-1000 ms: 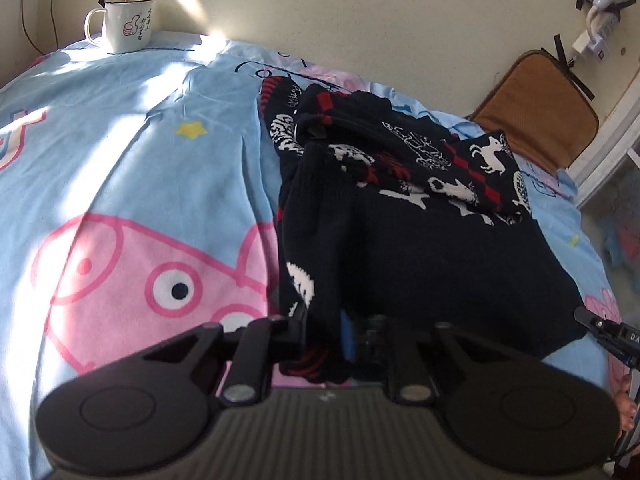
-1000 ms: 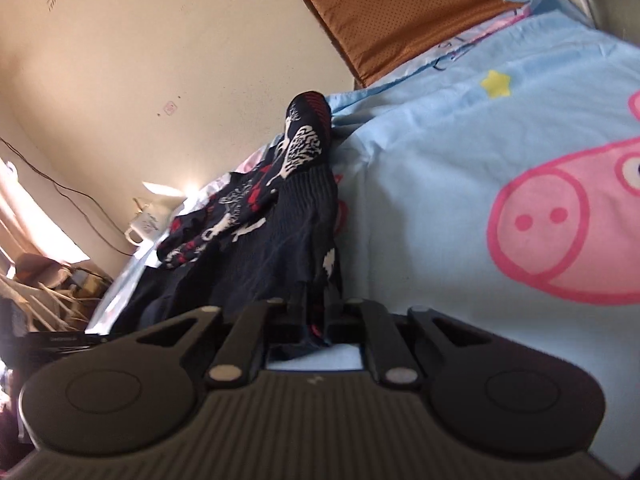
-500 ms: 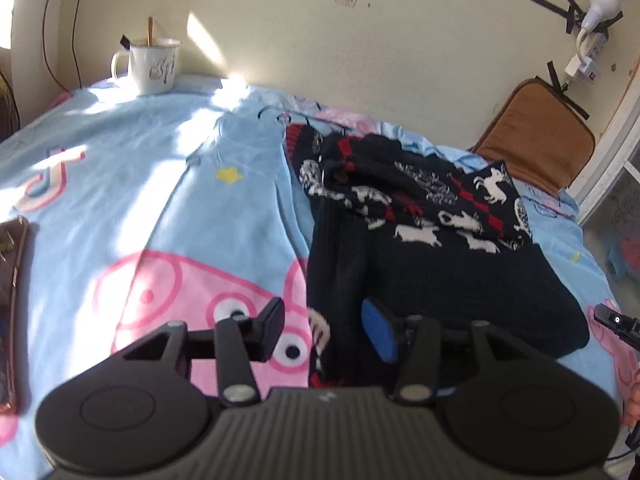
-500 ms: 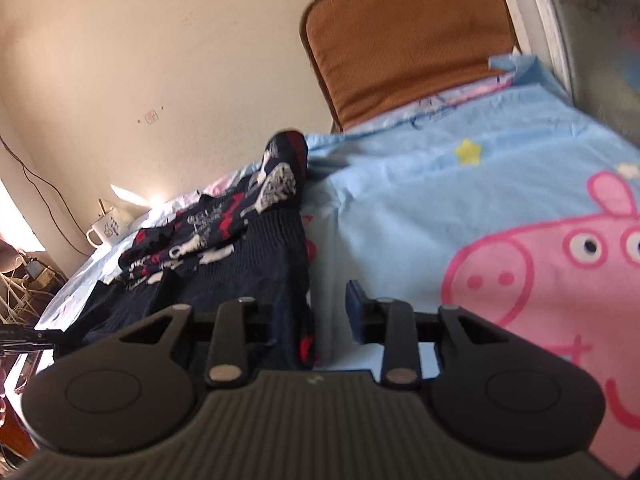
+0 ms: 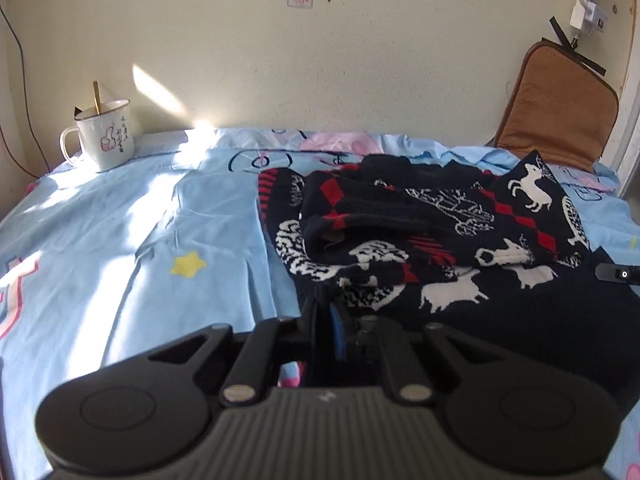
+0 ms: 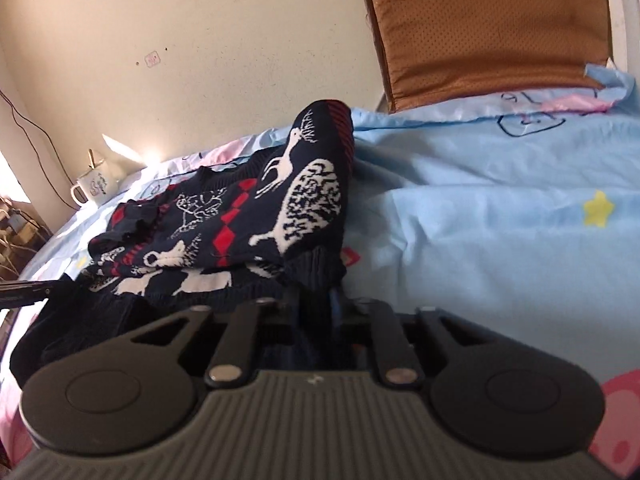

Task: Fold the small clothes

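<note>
A small navy knit sweater [image 5: 432,240] with white deer and red diamonds lies partly folded on a light blue cartoon-print bedsheet [image 5: 140,240]. My left gripper [image 5: 326,316] is shut on the sweater's left edge near its dark lower part. In the right wrist view the sweater [image 6: 248,216] lies bunched, and my right gripper [image 6: 320,304] is shut on its dark ribbed right edge. The tip of the other gripper [image 5: 616,272] shows at the right of the left wrist view.
A white enamel mug [image 5: 106,140] with a stick in it stands at the bed's far left by the wall. A brown cushion [image 5: 556,108] leans on the wall at the far right. Cables and clutter [image 6: 16,224] sit beyond the bed's left side.
Both grippers let go of the sweater and opened half a second ago. They have since moved forward along the sweater and shut on its edges again.
</note>
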{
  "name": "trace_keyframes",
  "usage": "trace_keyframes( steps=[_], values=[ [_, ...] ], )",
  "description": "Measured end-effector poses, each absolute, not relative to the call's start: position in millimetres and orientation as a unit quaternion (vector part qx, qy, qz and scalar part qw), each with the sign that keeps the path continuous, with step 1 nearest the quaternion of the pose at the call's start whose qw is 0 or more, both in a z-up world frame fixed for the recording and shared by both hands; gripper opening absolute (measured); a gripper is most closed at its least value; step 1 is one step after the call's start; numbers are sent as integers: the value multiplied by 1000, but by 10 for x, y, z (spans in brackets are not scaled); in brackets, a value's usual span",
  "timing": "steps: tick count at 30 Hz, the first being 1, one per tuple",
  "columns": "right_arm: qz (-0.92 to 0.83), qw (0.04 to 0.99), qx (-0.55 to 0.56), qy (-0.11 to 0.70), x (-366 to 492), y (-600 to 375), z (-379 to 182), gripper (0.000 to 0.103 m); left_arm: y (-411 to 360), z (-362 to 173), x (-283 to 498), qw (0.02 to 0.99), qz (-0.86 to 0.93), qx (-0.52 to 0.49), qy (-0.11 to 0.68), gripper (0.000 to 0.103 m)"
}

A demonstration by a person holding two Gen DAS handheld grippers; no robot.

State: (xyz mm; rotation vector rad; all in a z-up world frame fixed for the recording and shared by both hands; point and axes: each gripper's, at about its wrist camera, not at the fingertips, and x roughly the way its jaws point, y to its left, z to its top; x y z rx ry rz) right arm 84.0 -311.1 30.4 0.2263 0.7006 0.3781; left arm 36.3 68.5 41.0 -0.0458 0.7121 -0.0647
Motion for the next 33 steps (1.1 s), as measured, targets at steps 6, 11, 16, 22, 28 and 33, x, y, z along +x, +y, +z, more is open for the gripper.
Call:
trace_keyframes(
  steps=[6, 11, 16, 22, 28, 33],
  values=[
    [142, 924, 132, 330, 881, -3172, 190, 14, 871, 314, 499, 935, 24, -60, 349, 7],
    [119, 937, 124, 304, 745, -3224, 381, 43, 814, 253, 430, 936, 36, -36, 348, 23],
    [190, 930, 132, 287, 660, -3062, 523, 40, 991, 502, 337, 945, 35, -121, 302, 25],
    [223, 896, 139, 359, 957, -2662, 212, 25, 673, 482, 533, 940, -51, -150, 301, 24],
    [147, 896, 264, 325, 1014, -3099, 71, 0, 528, 138, 733, 935, -23, -128, 331, 17],
    [157, 908, 231, 311, 910, -3007, 130, 3, 516, 121, 692, 938, -24, -121, 323, 17]
  ],
)
